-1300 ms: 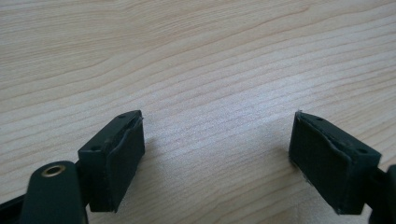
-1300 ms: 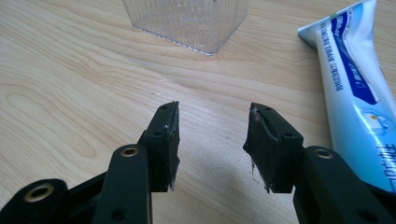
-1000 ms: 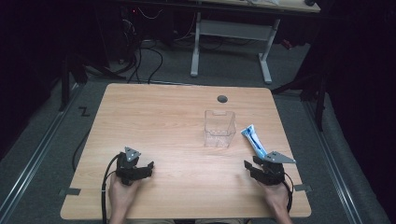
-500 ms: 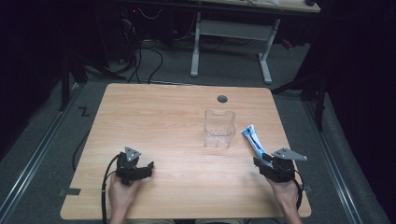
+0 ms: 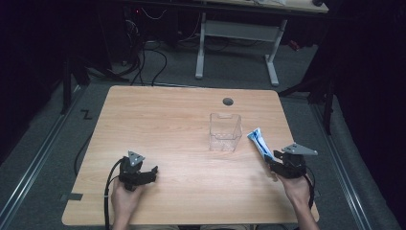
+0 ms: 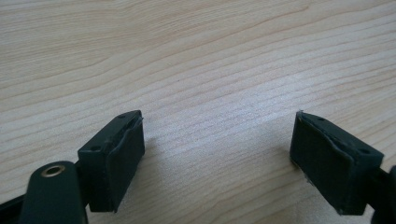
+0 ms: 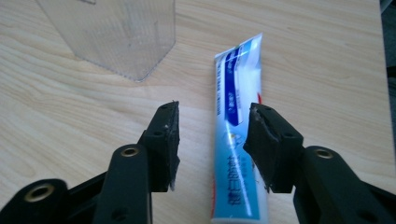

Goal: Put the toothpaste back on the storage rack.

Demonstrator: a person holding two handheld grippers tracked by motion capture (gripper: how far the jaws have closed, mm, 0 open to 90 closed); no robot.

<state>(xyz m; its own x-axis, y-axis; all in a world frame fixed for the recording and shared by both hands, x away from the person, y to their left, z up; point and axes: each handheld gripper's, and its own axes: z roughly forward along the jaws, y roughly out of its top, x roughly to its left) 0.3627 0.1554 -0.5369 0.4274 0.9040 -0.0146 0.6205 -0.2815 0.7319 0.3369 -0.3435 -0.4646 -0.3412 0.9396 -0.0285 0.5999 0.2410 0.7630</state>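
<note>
Right gripper view: the right hand-held gripper (image 7: 212,135), just opening wider, straddles the toothpaste tube (image 7: 238,135) ungripped.

Overhead table (image 5: 158,120); two close, perhaps tool-mounted.

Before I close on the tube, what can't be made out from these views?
- Tube cap end: cut off by the bottom edge of the right gripper view; in the high view the right gripper covers it.
- Tube print: too small in the high view, blurred in the right gripper view.
- Clear box top: cut off by the upper edge of the right gripper view.
</note>
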